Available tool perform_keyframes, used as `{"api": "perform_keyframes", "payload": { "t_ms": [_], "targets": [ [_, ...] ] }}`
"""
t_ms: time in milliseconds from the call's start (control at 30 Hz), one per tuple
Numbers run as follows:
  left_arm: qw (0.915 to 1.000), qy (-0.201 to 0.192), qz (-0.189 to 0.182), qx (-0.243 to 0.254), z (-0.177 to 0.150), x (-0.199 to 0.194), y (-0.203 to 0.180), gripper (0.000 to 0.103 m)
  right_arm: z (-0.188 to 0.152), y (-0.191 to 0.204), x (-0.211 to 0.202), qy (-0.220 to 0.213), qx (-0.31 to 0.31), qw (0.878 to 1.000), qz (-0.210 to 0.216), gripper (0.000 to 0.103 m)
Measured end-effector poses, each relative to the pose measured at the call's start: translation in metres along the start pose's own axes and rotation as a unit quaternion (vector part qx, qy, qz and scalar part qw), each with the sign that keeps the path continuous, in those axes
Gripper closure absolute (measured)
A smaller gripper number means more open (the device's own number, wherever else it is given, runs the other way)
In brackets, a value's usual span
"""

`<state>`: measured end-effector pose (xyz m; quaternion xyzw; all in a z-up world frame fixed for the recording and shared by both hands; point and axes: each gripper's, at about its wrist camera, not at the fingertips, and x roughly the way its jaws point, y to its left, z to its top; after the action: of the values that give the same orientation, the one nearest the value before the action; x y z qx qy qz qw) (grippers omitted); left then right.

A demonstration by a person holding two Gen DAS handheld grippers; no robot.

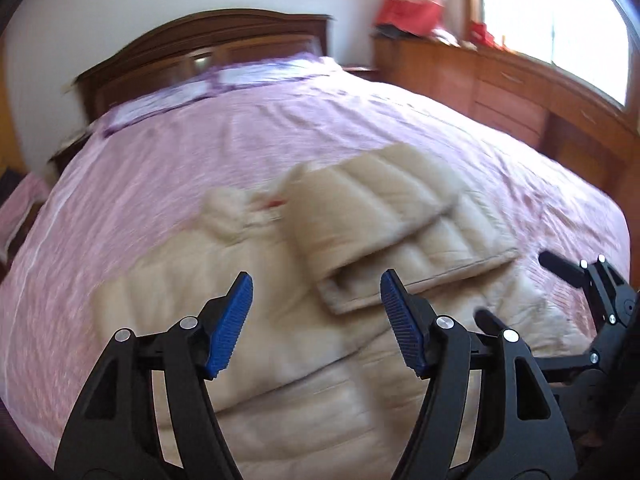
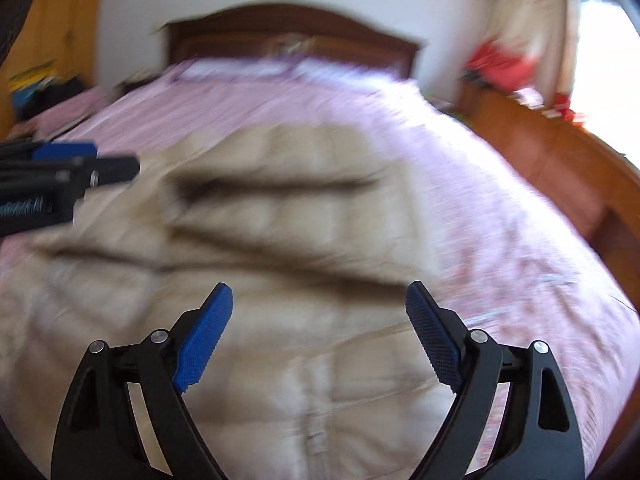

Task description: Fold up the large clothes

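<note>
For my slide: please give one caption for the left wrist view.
Open left tool above a beige padded jacket on a pink bedspread.

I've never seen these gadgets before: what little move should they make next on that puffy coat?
Probably lower the open left gripper onto the cream quilted puffer jacket and pinch its near edge: one sleeve already lies folded across it, and both grippers hang open, holding nothing.

The right gripper point(image 2: 320, 336) hangs with jaws wide apart over a beige jacket point(image 2: 280, 248) spread on the pink bed point(image 2: 500, 220). At nine o'clock, the left gripper point(image 2: 72, 172) juts in.
</note>
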<state>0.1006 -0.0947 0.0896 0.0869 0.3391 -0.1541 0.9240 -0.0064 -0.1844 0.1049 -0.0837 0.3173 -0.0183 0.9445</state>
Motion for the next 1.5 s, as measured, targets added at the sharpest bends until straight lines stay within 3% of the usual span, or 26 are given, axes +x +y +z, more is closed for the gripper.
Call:
{"api": "perform_keyframes", "payload": {
  "t_ms": [67, 200, 267, 300, 333, 367, 400, 567, 633, 700, 733, 867, 900, 1000, 1067, 1133, 1167, 1233, 1300, 1367, 1433, 1500],
  "targets": [
    [0.9996, 0.021, -0.013, 0.013, 0.008, 0.014, -0.018, 0.037, 0.003, -0.016, -0.002, -0.022, 0.036, 0.999, -0.004, 0.018],
    [0.9989, 0.046, -0.001, 0.012, 0.020, 0.046, -0.040, 0.037, 0.006, -0.048, 0.002, -0.031, 0.083, 0.995, 0.049, 0.019],
    [0.9986, 0.046, 0.017, 0.020, 0.025, 0.056, -0.045, 0.038, 0.010, -0.067, 0.012, -0.001, 0.111, 0.991, 0.072, 0.032],
    [0.9983, 0.046, 0.025, 0.024, 0.025, 0.060, -0.047, 0.043, 0.010, -0.075, 0.017, 0.015, 0.120, 0.989, 0.082, 0.037],
    [0.9980, 0.047, 0.033, 0.026, 0.024, 0.064, -0.048, 0.058, 0.011, -0.082, 0.024, 0.028, 0.123, 0.988, 0.090, 0.038],
    [0.9975, 0.049, 0.043, 0.028, 0.025, 0.067, -0.047, 0.080, 0.011, -0.087, 0.030, 0.037, 0.129, 0.986, 0.099, 0.038],
    [0.9968, 0.045, 0.059, 0.027, 0.025, 0.070, -0.045, 0.091, 0.010, -0.092, 0.034, 0.041, 0.140, 0.984, 0.105, 0.038],
    [0.9956, -0.003, 0.049, -0.080, 0.018, 0.052, -0.007, 0.097, -0.003, -0.107, 0.061, 0.083, 0.200, 0.970, 0.113, 0.038],
    [0.9899, -0.022, 0.038, -0.135, 0.009, 0.041, 0.012, 0.097, -0.005, -0.110, 0.060, 0.080, 0.209, 0.968, 0.114, 0.033],
    [0.9788, -0.039, 0.031, -0.199, -0.006, 0.031, 0.034, 0.097, -0.007, -0.113, 0.061, 0.075, 0.221, 0.966, 0.107, 0.031],
    [0.9711, -0.045, 0.024, -0.233, -0.014, 0.027, 0.046, 0.097, -0.010, -0.115, 0.063, 0.076, 0.227, 0.965, 0.107, 0.031],
    [0.9258, -0.053, -0.017, -0.374, -0.061, 0.018, 0.090, 0.097, -0.015, -0.120, 0.066, 0.077, 0.251, 0.958, 0.115, 0.027],
    [0.9208, -0.048, -0.021, -0.387, -0.069, 0.019, 0.095, 0.097, -0.015, -0.121, 0.065, 0.075, 0.253, 0.957, 0.118, 0.025],
    [0.9211, -0.041, -0.016, -0.387, -0.086, 0.020, 0.095, 0.096, -0.014, -0.119, 0.059, 0.058, 0.244, 0.961, 0.120, 0.024],
    [0.9213, -0.025, -0.010, -0.388, -0.094, 0.021, 0.096, 0.088, -0.012, -0.115, 0.052, 0.046, 0.231, 0.965, 0.113, 0.024],
    [0.9120, -0.011, -0.016, -0.410, -0.106, 0.020, 0.102, 0.076, -0.012, -0.112, 0.045, 0.035, 0.228, 0.966, 0.117, 0.024],
    [0.9034, -0.010, -0.026, -0.428, -0.114, 0.017, 0.107, 0.073, -0.013, -0.112, 0.042, 0.031, 0.229, 0.965, 0.120, 0.023],
    [0.8955, -0.010, -0.024, -0.444, -0.123, 0.010, 0.113, 0.071, -0.013, -0.113, 0.038, 0.026, 0.231, 0.965, 0.121, 0.023],
    [0.8859, -0.025, -0.005, -0.463, -0.130, -0.005, 0.116, 0.064, -0.014, -0.115, 0.037, 0.027, 0.236, 0.964, 0.120, 0.022],
    [0.8745, -0.049, -0.001, -0.483, -0.136, -0.020, 0.117, 0.050, -0.014, -0.115, 0.037, 0.031, 0.239, 0.963, 0.122, 0.022],
    [0.8753, -0.067, 0.017, -0.479, -0.137, -0.034, 0.114, 0.046, -0.015, -0.114, 0.036, 0.033, 0.235, 0.964, 0.123, 0.022],
    [0.8843, -0.086, 0.036, -0.458, -0.132, -0.047, 0.108, 0.045, -0.014, -0.111, 0.035, 0.033, 0.226, 0.966, 0.122, 0.022]
  ]
}}
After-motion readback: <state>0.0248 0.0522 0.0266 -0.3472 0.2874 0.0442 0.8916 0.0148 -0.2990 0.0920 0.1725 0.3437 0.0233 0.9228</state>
